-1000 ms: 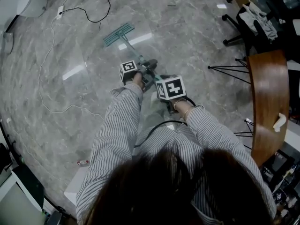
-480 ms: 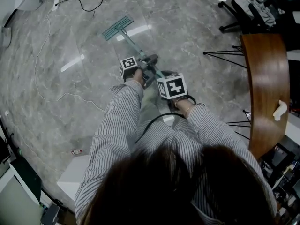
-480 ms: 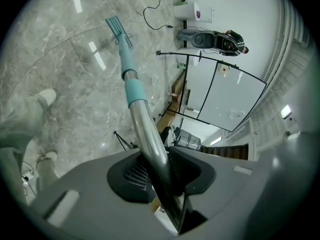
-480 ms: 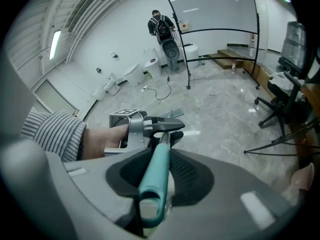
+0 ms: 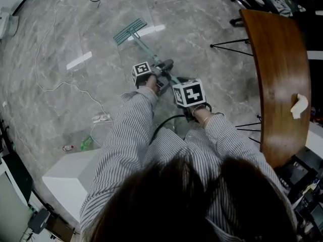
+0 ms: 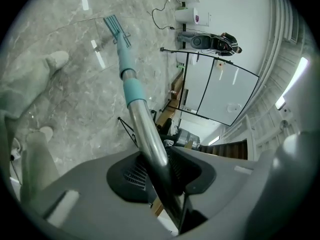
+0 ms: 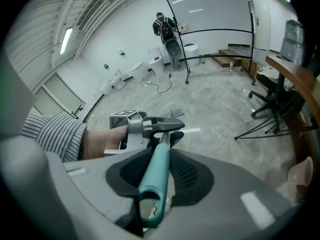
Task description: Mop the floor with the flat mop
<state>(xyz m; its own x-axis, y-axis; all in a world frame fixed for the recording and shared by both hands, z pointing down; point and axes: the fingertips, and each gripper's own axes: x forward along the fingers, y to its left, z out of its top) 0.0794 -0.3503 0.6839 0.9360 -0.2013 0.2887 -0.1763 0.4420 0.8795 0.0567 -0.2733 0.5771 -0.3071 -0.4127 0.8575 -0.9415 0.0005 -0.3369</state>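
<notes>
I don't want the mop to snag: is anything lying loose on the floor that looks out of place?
Yes. A loose white cable snakes across the floor left of the flat mop, ending at a white plug block near the person's left sleeve. Two small items lie nearby, too small to identify.

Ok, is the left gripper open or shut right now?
Shut. The left gripper clamps the flat mop by its metal pole, both jaws against it.

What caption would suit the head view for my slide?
Left gripper and right gripper clamp the handle of the flat mop, whose head rests on the grey floor.
</notes>
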